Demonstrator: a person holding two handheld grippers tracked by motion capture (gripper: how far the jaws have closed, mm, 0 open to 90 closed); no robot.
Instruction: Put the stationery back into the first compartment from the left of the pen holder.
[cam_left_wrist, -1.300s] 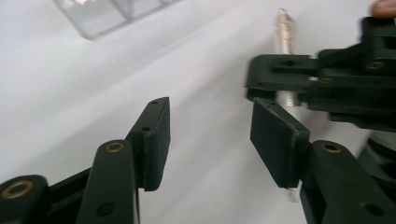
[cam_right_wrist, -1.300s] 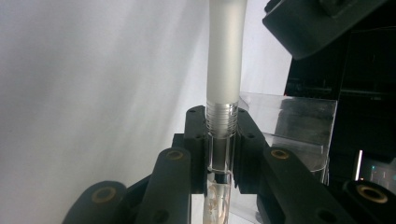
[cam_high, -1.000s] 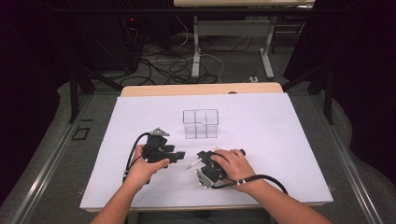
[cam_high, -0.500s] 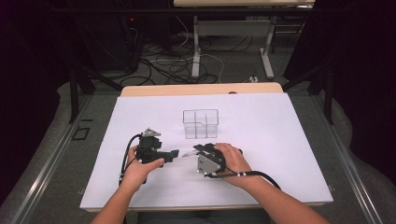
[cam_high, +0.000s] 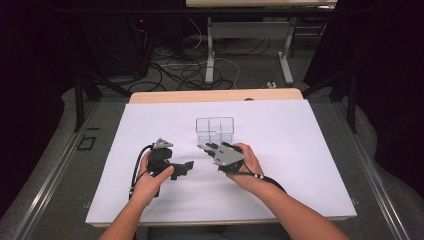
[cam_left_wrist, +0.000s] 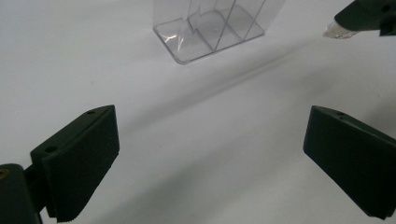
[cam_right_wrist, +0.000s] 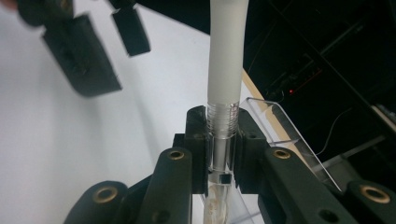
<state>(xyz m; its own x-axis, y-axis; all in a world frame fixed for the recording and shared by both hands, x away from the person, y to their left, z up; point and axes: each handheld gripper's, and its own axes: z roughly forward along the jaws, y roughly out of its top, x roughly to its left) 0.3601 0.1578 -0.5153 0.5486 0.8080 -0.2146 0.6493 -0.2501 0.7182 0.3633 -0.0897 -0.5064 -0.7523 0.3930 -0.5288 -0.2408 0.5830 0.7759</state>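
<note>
Between the jaws of the right gripper (cam_right_wrist: 219, 158) sits a clear tube with a white cap (cam_right_wrist: 226, 70), clamped tight, just short of the clear divided box (cam_high: 215, 130). Beside it, the left gripper (cam_left_wrist: 210, 163) gapes wide, holding nothing, over the white table (cam_high: 300, 165).

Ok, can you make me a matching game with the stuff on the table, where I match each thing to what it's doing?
Things:
1. left gripper
2. right gripper
3. clear box
4. white sheet

States:
A. covers the tabletop
B. jaws wide apart, nothing between them
C. stands with dividers inside, nothing in it
D. jaws closed on a clear pen with a white cap

Pairs: 1-B, 2-D, 3-C, 4-A
</note>
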